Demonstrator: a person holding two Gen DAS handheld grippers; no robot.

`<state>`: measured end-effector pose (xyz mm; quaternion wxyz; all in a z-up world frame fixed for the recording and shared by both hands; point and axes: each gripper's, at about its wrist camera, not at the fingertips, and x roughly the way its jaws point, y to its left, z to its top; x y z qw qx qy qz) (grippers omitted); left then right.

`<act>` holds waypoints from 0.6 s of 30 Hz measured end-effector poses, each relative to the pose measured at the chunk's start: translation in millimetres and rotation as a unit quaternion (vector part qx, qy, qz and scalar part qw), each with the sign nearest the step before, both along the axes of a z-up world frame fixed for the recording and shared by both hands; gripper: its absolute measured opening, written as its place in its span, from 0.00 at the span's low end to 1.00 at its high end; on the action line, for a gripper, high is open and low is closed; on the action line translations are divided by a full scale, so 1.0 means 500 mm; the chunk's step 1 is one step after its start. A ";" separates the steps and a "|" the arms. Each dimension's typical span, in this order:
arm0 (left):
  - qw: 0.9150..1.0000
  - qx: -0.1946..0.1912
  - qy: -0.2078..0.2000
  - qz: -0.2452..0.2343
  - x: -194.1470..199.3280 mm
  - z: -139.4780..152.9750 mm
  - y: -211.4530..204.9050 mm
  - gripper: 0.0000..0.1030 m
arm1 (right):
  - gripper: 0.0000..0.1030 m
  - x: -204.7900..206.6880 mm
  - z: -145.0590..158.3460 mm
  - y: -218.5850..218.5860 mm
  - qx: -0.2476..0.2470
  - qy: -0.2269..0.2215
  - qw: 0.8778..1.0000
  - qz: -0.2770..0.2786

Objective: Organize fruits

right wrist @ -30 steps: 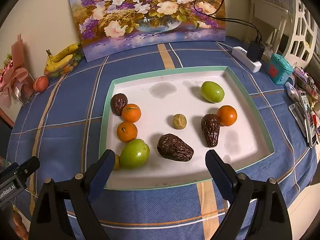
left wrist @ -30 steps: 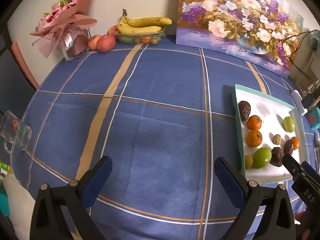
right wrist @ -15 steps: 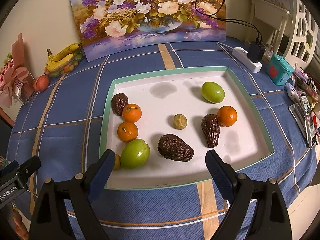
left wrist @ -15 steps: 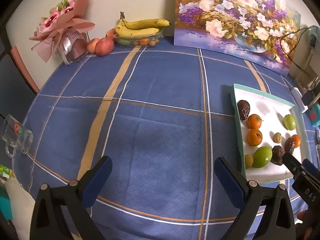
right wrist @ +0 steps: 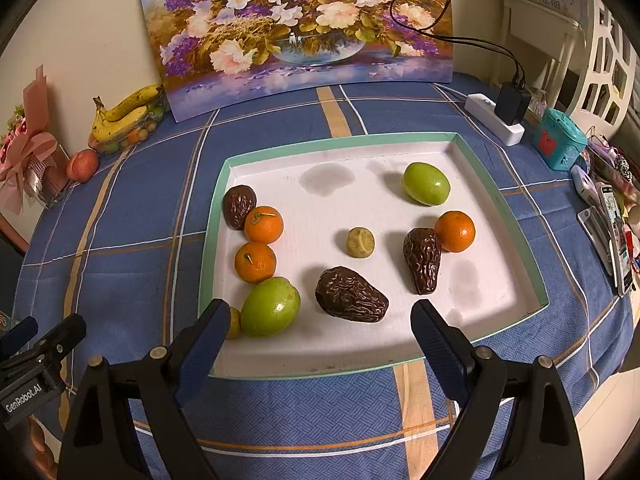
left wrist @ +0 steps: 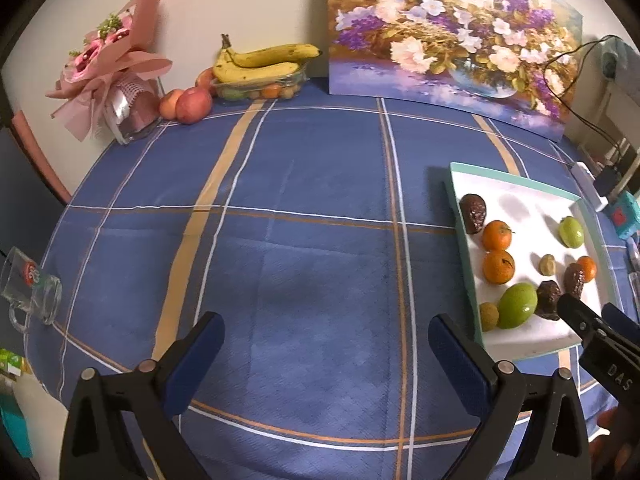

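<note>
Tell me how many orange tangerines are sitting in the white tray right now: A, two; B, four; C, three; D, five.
C: the white tray holds three, two tangerines close together near its left wall and a third tangerine on the right beside a wrinkled brown fruit.

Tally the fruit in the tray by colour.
In the tray, right wrist view:
Orange: 3
Green: 2
Dark brown, wrinkled: 3
Small yellowish: 2, the second partly hidden behind a finger of the right gripper
Total: 10
</note>
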<state>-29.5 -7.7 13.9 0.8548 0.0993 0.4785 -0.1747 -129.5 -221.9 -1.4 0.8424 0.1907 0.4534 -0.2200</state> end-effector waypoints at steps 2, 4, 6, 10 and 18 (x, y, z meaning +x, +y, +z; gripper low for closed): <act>1.000 0.005 -0.001 -0.005 -0.002 0.000 -0.004 1.00 | 0.89 0.001 0.000 -0.001 0.000 0.000 1.000 0.000; 1.000 0.008 -0.002 -0.008 -0.003 0.000 -0.006 1.00 | 0.89 0.001 0.000 -0.001 0.000 0.000 1.000 0.000; 1.000 0.011 -0.002 -0.009 -0.003 0.000 -0.007 1.00 | 0.89 0.000 0.000 -0.001 0.000 0.000 1.000 0.001; 1.000 0.015 0.001 -0.011 -0.003 -0.003 -0.008 1.00 | 0.89 0.001 0.000 -0.001 0.000 0.000 1.000 0.001; 1.000 0.023 0.006 -0.008 -0.002 -0.007 -0.008 1.00 | 0.89 0.002 -0.001 -0.002 0.001 0.002 1.000 0.002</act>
